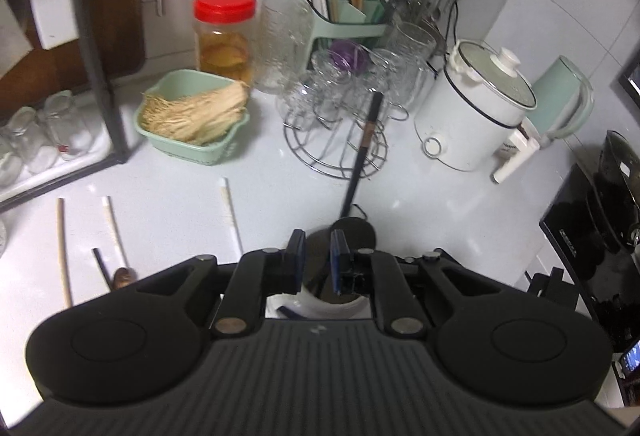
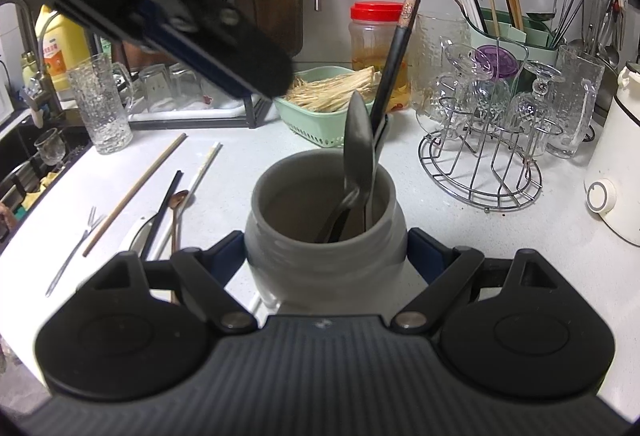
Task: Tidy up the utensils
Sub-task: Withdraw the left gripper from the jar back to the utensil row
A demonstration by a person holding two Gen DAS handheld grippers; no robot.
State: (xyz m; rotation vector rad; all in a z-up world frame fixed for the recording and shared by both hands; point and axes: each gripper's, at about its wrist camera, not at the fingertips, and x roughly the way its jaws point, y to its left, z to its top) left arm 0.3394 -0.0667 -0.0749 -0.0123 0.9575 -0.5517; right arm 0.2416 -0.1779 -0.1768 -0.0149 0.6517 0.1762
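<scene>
Gripped on both sides by the right gripper (image 2: 326, 256), a white ceramic jar (image 2: 324, 232) stands on the pale counter (image 2: 460, 244) and holds a metal spoon (image 2: 358, 140) and a black chopstick (image 2: 396, 48), both leaning toward its far rim; the left gripper (image 1: 318, 256) hangs above the jar's mouth with its fingers a little apart and nothing between them. Left of the jar on the counter lie a wooden chopstick (image 2: 136, 192), a white chopstick (image 2: 206, 166), a small fork (image 2: 74, 248) and a brown spoon (image 2: 178, 204); beyond stand a green basket (image 2: 320, 116), a wire glass rack (image 2: 480, 172) and a green utensil caddy (image 2: 516, 32).
</scene>
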